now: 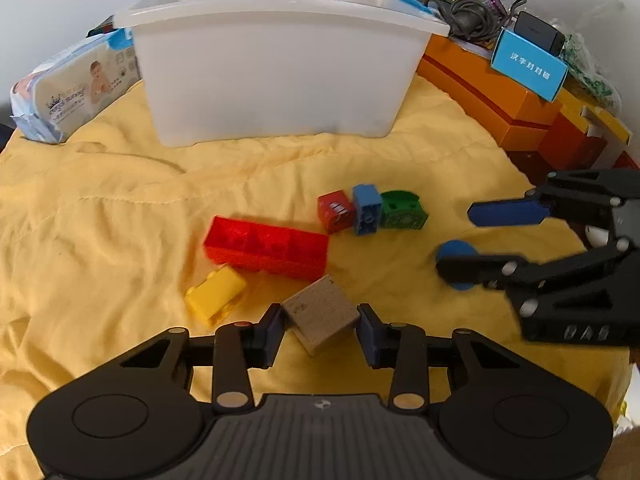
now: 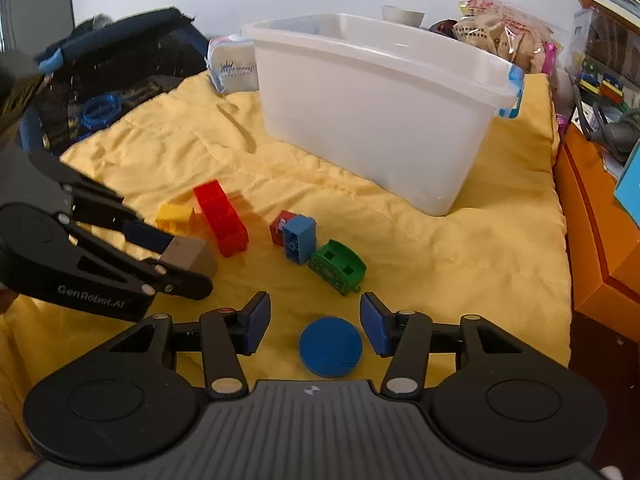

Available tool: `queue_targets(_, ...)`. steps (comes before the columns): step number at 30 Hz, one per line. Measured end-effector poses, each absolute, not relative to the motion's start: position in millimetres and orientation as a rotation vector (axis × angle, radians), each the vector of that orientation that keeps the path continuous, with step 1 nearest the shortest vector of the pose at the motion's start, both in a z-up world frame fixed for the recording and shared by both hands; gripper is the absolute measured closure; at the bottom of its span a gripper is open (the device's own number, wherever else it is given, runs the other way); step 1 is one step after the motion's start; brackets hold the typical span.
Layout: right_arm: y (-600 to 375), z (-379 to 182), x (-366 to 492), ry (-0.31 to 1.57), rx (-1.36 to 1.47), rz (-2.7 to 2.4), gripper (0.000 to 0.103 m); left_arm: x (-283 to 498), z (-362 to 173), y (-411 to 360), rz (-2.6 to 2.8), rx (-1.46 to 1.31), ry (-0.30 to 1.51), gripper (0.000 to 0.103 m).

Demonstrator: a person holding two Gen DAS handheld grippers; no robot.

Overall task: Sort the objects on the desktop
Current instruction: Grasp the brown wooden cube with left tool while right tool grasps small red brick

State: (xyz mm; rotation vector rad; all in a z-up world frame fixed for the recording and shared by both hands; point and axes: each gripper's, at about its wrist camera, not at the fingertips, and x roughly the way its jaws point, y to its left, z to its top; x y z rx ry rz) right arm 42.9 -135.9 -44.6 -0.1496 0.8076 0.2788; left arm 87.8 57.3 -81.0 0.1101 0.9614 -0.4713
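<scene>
The left gripper (image 1: 320, 330) had a tilted wooden block (image 1: 322, 312) between its blue pads (image 1: 274, 332), both of which touched the block's sides; whether the block was lifted off the yellow cloth (image 1: 100, 220) could not be told. From the right wrist camera, the same block (image 2: 188, 254) sat pinched at the tips of the left gripper (image 2: 168, 256).

The right gripper (image 2: 314, 322) stood spread wide with a blue disc (image 2: 331, 347) lying flat on the cloth between its pads (image 2: 256, 324), touching neither. In the left view that gripper (image 1: 468, 240) hovered at the right with the disc (image 1: 458, 264) under its lower finger.

Just beyond the wooden block lay a yellow brick (image 1: 216, 294), and beside it a long red brick (image 1: 266, 248). Farther on, a small red block (image 1: 335, 211), a blue brick (image 1: 366, 209) and a green piece (image 1: 402, 210) sat touching in a row. Behind them all stood a white bin (image 1: 276, 72), well apart from both grippers.
</scene>
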Motion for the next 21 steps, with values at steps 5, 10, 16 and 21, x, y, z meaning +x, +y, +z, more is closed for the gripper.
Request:
queue_targets(5, -128.7, -44.3, 56.4, 0.821, -0.061, 0.354, 0.056, 79.7, -78.6, 74.7, -0.489, 0.139, 0.98, 0.06)
queue_targets(10, -103.8, -53.5, 77.0, 0.835, -0.094, 0.391, 0.06, 76.3, -81.0, 88.7, -0.518, 0.117, 0.99, 0.06)
queue_targets(16, -94.0, -65.2, 94.1, 0.849, -0.16, 0.298, 0.062, 74.9, -81.2, 89.1, -0.563, 0.139, 0.971, 0.06)
queue_targets(21, -98.0, -68.5, 104.2, 0.848, -0.19, 0.254, 0.062, 76.4, -82.6, 91.2, -0.576, 0.134, 0.957, 0.06)
